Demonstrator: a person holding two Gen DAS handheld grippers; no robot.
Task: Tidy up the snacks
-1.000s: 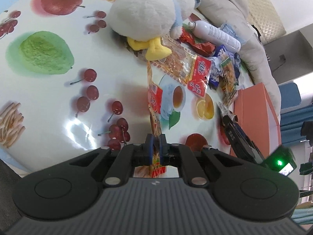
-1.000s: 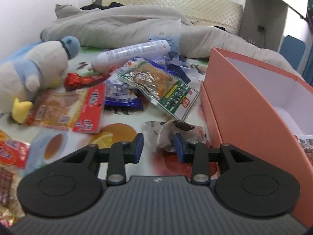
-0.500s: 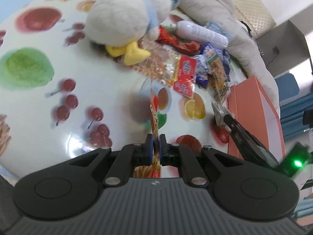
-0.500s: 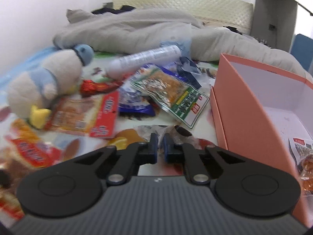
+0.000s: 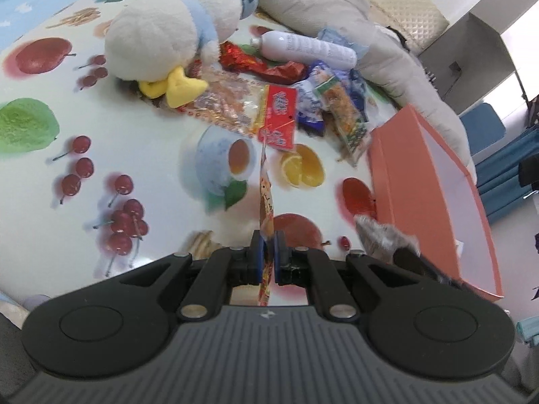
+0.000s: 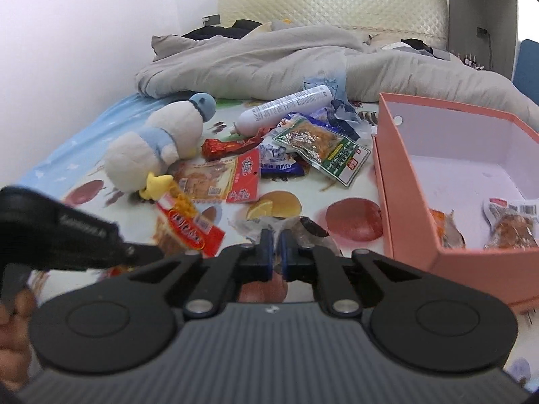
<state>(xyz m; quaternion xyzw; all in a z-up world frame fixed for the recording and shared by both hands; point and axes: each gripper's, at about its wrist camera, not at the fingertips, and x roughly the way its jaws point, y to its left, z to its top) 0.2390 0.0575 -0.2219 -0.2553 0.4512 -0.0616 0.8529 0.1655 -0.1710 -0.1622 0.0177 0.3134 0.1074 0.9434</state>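
Note:
My left gripper is shut on a red and orange snack packet, seen edge-on and lifted above the fruit-print cloth; the packet shows flat in the right wrist view. My right gripper is shut on a clear crinkled snack wrapper, which shows grey in the left wrist view. The open orange box stands to the right and holds a few snack packets. A pile of snacks lies beyond, in the middle.
A plush duck sits left of the pile and a white bottle lies behind it. A grey blanket covers the far bed. A green snack pack lies near the box.
The right gripper closed on the clear wrapper and lifted it. The left gripper lifted its packet and moved right toward the box.

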